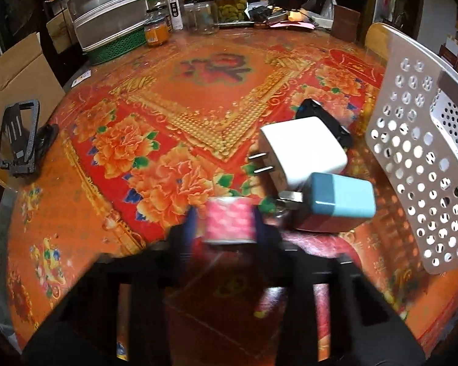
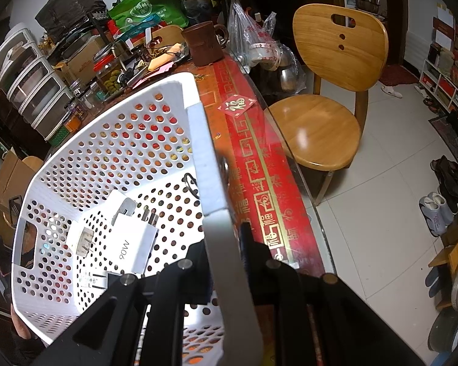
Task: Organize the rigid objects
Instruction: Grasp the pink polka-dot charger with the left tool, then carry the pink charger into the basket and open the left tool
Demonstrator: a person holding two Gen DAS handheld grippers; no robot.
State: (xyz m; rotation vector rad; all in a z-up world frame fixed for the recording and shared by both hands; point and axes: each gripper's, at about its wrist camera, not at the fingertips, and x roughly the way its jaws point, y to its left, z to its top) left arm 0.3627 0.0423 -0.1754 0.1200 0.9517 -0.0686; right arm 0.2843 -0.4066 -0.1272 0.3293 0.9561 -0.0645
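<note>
Two grippers in use. Left gripper point(image 1: 230, 224): fingers pinching a blurred pink patterned block point(image 1: 230, 222) above the table point(image 1: 113, 183); blue charger point(image 1: 339, 202) and white charger point(image 1: 302, 149) lie at two o'clock from it. Right gripper point(image 2: 226, 241): pressed together on the white basket point(image 2: 113, 164) rim; white adapters point(image 2: 131, 238) lie inside.

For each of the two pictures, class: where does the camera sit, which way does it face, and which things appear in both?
Left wrist: on the left gripper, facing down the table; jaws closed on a pink box.
Right wrist: on the right gripper, facing the table's edge; jaws clamp the basket rim.
Shared: white basket, pickle jar.
</note>
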